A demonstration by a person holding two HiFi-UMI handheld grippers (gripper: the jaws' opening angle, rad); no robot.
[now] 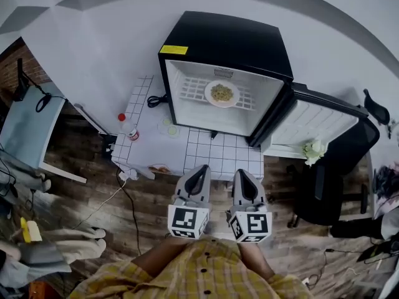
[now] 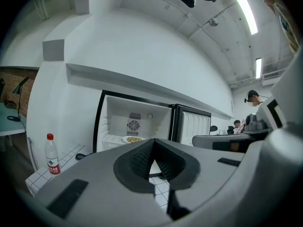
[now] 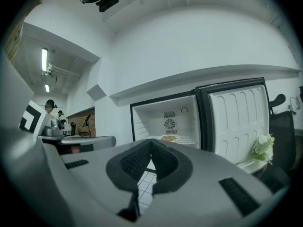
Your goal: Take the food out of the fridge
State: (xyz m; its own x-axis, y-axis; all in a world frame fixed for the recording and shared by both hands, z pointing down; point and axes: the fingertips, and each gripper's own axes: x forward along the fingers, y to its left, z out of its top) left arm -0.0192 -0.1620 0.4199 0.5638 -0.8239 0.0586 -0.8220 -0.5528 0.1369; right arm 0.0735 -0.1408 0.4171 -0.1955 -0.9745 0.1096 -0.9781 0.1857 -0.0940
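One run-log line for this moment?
fridge: door open | plate of food: on shelf inside | left gripper: shut, empty | right gripper: shut, empty | both short of fridge

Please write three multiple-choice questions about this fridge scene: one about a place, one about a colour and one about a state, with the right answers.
1. The plate of food lies:
A. on top of the mini fridge
B. on the wire shelf inside it
C. under it

2. The cap of the water bottle is:
A. red
B. blue
C. green

3. The fridge door is:
A. shut
B. taken off
C. wide open

Answers:
1 B, the plate rests on the white wire shelf.
2 A, the left gripper view shows a red cap.
3 C, the door stands swung out beside the fridge.
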